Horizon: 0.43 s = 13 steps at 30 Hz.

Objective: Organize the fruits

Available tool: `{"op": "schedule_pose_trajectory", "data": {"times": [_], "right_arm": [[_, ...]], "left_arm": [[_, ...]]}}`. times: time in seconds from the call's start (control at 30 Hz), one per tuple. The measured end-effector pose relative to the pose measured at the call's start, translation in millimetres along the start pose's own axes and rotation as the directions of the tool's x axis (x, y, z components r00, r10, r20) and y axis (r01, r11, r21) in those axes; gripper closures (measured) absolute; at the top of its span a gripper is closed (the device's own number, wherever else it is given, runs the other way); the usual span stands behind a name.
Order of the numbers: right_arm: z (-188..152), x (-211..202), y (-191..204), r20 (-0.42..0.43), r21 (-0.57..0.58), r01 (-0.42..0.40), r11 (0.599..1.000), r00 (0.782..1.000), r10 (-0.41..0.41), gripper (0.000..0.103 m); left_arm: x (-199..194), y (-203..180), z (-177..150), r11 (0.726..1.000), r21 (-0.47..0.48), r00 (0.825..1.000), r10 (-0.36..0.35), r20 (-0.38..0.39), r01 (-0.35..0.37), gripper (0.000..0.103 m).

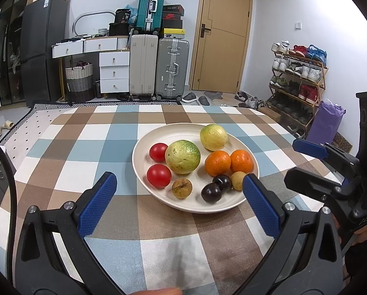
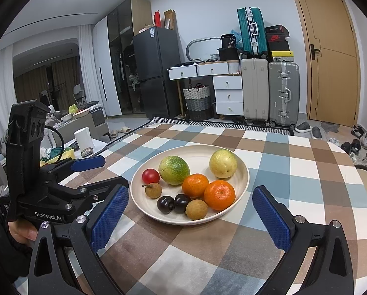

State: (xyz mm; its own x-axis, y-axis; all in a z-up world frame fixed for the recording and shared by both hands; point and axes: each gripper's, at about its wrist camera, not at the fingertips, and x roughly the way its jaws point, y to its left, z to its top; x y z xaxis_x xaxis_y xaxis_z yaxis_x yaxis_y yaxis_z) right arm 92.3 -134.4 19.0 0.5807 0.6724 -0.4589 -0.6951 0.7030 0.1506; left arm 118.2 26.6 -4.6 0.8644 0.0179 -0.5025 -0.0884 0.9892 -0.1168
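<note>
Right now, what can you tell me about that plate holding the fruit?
The plate is round, shallow and cream-white, with faint rings inside and a matte, ceramic-like look. It sits flat on the checked tablecloth, upright and whole. Fruit fills it: tomatoes, oranges, greenish-yellow fruits, dark plums and small brown longans. Neither gripper touches it.

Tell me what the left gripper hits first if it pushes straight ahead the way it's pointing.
Likely the near rim of the plate. The left gripper is open, and just past that rim lie a brown longan and a dark plum. Its height above the table is unclear.
</note>
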Motion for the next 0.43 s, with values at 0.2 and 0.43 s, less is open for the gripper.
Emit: {"op": "schedule_pose_trajectory", "data": {"times": [0.2, 0.43], "right_arm": [[-0.5, 0.5, 0.9, 0.0, -0.003, -0.001, 1.0, 1.0, 0.001, 0.0], [-0.4, 0.7, 1.2, -0.002, -0.003, 0.0, 1.0, 1.0, 0.0, 0.0]], "left_arm": [[0.0, 0.3, 0.1, 1.0, -0.001, 1.0, 0.001, -0.001, -0.001, 0.001], [-1.3, -1.0, -1.3, 1.0, 0.0, 1.0, 0.002, 0.0, -0.002, 0.001]]}}
